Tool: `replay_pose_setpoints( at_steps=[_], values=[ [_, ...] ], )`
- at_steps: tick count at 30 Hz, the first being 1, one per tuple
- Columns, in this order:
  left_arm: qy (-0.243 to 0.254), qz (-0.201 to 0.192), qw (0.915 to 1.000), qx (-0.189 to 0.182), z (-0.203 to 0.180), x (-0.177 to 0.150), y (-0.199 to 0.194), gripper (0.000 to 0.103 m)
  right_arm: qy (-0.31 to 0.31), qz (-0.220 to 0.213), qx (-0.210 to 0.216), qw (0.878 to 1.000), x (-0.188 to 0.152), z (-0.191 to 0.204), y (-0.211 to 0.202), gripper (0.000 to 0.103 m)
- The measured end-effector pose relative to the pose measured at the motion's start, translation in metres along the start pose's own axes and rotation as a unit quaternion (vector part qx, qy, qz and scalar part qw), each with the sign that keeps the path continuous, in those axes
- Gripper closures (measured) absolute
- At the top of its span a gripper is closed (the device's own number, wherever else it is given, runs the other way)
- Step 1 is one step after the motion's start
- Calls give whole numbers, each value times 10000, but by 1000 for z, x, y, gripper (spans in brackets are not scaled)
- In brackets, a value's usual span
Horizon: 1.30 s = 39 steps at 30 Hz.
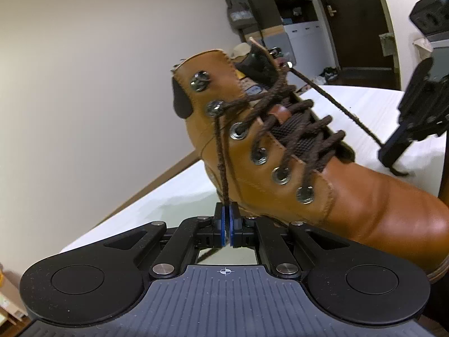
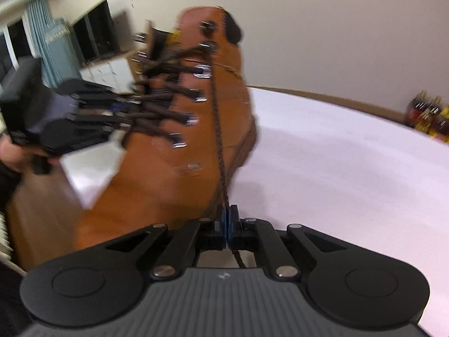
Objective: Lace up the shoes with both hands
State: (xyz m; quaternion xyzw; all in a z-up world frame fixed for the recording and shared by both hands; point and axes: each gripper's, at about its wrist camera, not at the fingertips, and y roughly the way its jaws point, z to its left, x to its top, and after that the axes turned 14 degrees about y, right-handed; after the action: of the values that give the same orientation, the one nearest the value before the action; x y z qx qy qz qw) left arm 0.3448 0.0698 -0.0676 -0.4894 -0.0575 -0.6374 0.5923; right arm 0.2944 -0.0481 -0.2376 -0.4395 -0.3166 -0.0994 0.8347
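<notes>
The white worktop [image 2: 350, 168] fills the right half of the right wrist view, bare out to its brown edge along the wall at upper right. In the left wrist view its edge runs diagonally from lower left toward centre, with open surface left of the boot.

The tan boot [image 1: 350, 196] stands on it, taking the centre and lower right of the left wrist view, toe toward lower right and collar at upper centre. In the right wrist view it fills the centre-left, blurred.

The brown lace [image 1: 303, 123] criss-crosses the eyelets. One end drops from an upper hook to lower centre, where the left gripper [image 1: 229, 224] has its jaws pinching it. The other end slants to the right edge of that view, toward the right gripper [image 2: 228, 224], whose jaws are pressed together on the lace beside the boot's heel side.
</notes>
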Motion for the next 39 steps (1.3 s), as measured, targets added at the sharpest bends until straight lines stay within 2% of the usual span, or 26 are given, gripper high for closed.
replay_pose_setpoints(
  at_steps=[2,7,13,16,19,20,22,24,29,30,31,33,36,39],
  values=[
    [-8,65,10000,64,-2,2,-1,100,203,-26,299,9993,-3,6,-7,101],
    [-136,184,9996,139,-3,7,-2,100,729,-83,987,9924,15,11,3,101],
    [-178,244,9994,164,1,8,-4,99,1479,-368,1893,9700,32,14,19,101],
    [-165,284,9993,173,3,7,-5,99,2301,-742,2565,9358,36,5,25,101],
    [-133,316,9993,179,1,9,-3,97,3218,-1028,3036,8909,34,-12,36,101],
    [-119,347,9992,179,-3,18,7,95,3345,-1114,2972,8874,33,-16,39,101],
    [-119,388,9990,177,-5,24,13,95,3259,-1173,2634,9004,31,-19,42,101],
    [-216,431,9987,183,-5,18,7,95,3307,-1105,2402,9060,24,-25,48,101],
    [-558,285,9977,262,-4,14,-18,95,3470,-1114,2194,9050,14,-36,52,101],
    [-652,140,9975,216,-3,17,-26,95,3599,-1104,2213,8996,11,-40,54,101],
    [-753,-4,9971,107,-2,18,-34,95,3657,-1100,2240,8966,10,-41,54,101],
    [-1091,-442,9925,-339,-4,25,-48,95,3794,-1145,2416,8858,11,-43,55,101],
    [-1336,-846,9823,-1003,-14,42,-50,89,3872,-1203,2670,8742,13,-43,53,101],
    [-1347,-899,9802,-1141,-21,49,-44,88,3749,-1208,2782,8760,19,-35,55,101]
  ],
)
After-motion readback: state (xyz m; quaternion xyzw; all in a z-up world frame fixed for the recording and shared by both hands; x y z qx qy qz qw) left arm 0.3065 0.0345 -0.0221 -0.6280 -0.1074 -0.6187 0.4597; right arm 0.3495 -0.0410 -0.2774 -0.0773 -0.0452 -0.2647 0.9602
